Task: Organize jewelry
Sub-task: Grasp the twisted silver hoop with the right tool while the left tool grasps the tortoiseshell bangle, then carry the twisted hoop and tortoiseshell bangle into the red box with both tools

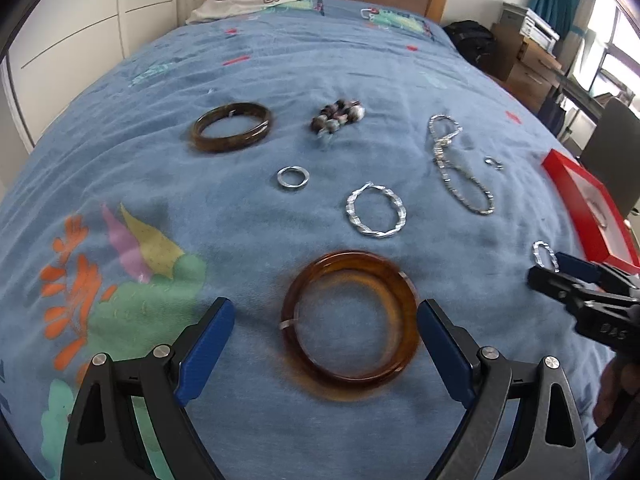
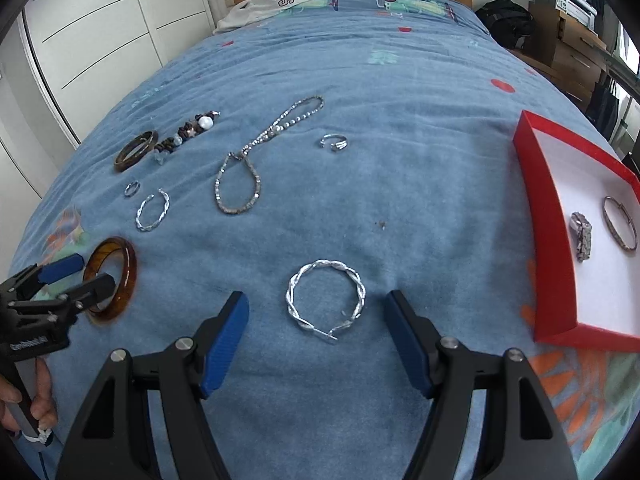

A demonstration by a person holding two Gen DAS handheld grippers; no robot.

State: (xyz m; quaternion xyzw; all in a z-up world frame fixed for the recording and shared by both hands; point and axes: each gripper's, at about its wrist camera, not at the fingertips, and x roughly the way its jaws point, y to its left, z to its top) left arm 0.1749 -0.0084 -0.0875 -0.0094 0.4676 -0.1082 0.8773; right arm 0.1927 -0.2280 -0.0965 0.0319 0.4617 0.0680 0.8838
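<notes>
With both grippers wide open, drop your right gripper [image 2: 316, 316] squarely over the twisted silver bracelet [image 2: 326, 300], then squeeze gently.

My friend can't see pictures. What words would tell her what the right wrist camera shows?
The open right gripper hovers over a blue bedspread, its blue fingers on either side of a twisted silver bracelet. To the right, a red box holds a watch and a thin bangle. More jewelry lies farther back, and at far left the left gripper reaches an amber bangle.
</notes>
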